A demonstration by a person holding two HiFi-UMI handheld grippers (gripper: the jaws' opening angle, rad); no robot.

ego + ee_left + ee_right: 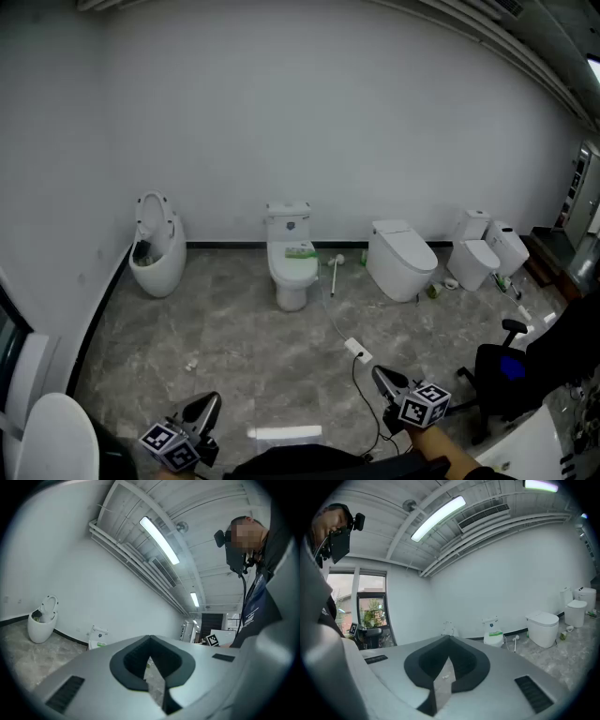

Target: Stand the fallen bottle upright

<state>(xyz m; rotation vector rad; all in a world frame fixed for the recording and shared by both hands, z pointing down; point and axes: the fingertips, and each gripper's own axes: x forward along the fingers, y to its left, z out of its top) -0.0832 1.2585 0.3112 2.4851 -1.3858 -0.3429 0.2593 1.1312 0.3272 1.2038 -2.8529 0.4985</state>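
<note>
A small yellow-green bottle [433, 292] sits on the grey floor at the foot of a low white toilet [401, 259]; it is too small to tell how it lies. In the right gripper view the bottle [562, 635] shows far off beside that toilet [543, 627]. My left gripper [212, 403] and right gripper [379, 374] are at the bottom of the head view, far from the bottle. The left gripper [150, 638] has its tips together with nothing held. The right gripper [449, 638] is shut and empty too.
Several white toilets line the far wall: an oval one [155, 248], a middle one [292, 262], two at right [487, 251]. A toilet brush [334, 274], a power strip [358, 351] with its cable, a white flat object [286, 433] and an office chair [502, 370] stand on the floor.
</note>
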